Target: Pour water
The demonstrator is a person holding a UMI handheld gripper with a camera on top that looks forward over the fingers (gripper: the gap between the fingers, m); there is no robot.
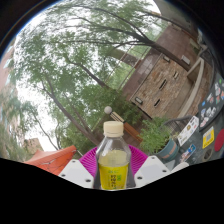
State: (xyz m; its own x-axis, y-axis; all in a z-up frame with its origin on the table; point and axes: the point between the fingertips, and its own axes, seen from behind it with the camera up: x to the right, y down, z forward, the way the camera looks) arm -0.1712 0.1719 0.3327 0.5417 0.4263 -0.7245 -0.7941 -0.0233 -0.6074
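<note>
Leafy trees beside what looks like a brick building.

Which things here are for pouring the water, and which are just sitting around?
For the job:
- bottle with a white cap and yellowish liquid, held between the pads
- tool, shut on the bottle

Just around:
- trees
- brick building
- bush
- orange thing, unclear what

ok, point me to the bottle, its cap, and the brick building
bottle [114,168]: gripper view, on the yellow-green body between the gripper's pink pads.
cap [114,129]: gripper view, on the white cap's side.
brick building [165,85]: gripper view, on its wall, beyond the bottle.
</note>
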